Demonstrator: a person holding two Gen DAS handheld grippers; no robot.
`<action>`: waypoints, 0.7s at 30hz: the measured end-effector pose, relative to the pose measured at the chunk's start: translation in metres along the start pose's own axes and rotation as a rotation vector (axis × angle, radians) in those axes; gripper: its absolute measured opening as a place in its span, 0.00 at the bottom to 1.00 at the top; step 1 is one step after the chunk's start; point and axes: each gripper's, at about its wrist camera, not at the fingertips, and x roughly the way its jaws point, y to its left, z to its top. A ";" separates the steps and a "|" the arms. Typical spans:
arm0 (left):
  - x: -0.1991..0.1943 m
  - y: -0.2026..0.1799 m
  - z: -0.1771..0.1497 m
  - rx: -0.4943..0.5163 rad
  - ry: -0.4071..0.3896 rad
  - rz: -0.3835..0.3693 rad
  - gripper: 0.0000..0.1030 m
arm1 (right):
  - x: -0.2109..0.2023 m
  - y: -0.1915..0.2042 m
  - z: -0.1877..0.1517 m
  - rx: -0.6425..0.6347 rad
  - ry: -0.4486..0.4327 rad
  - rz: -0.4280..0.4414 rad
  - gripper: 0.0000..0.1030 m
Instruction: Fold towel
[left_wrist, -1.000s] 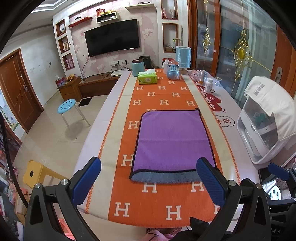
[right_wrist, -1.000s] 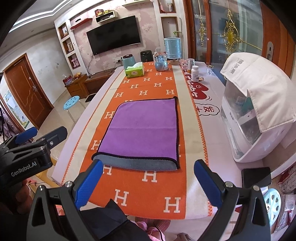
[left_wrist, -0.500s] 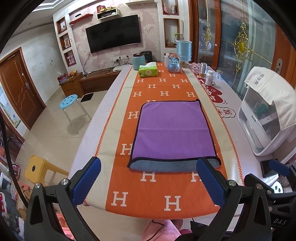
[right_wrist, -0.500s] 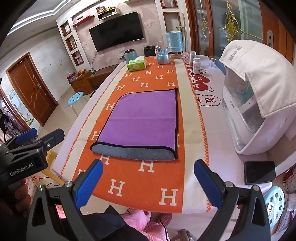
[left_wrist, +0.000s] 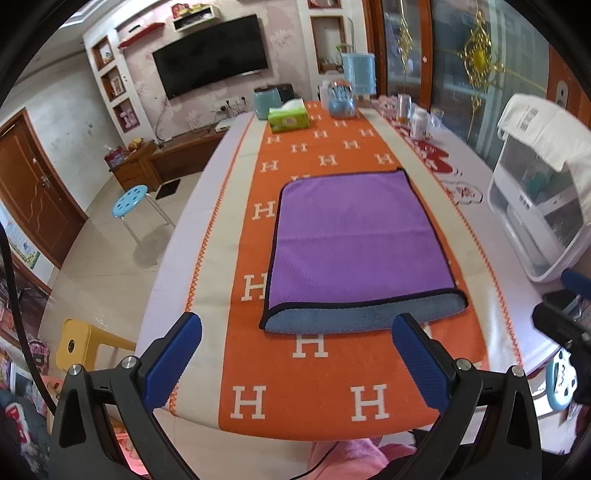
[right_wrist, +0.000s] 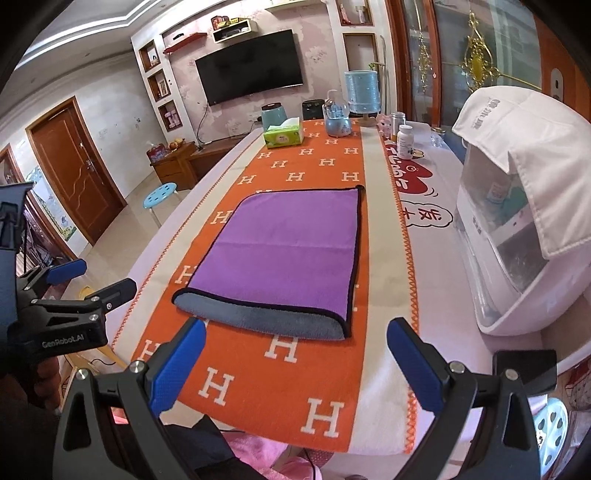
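A purple microfibre towel with black piping (left_wrist: 354, 243) lies folded in half on the orange H-patterned table runner (left_wrist: 317, 391), its grey rolled fold facing the table's near edge and its hemmed edges toward the far end, where a green tissue box (right_wrist: 283, 137) stands. The left gripper with blue-padded fingers (left_wrist: 295, 354) hangs above the near edge, spread wide and holding nothing. The right gripper (right_wrist: 293, 354) likewise hovers there, its jaws wide apart and clear of the cloth.
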 end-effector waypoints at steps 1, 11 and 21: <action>0.006 0.001 0.001 0.008 0.009 -0.001 1.00 | 0.003 -0.002 0.001 0.003 0.007 -0.007 0.96; 0.066 0.008 0.011 0.154 0.069 -0.037 1.00 | 0.040 -0.020 0.011 0.021 0.069 -0.052 0.92; 0.121 0.010 0.014 0.229 0.178 -0.134 1.00 | 0.081 -0.025 0.010 -0.037 0.127 -0.047 0.86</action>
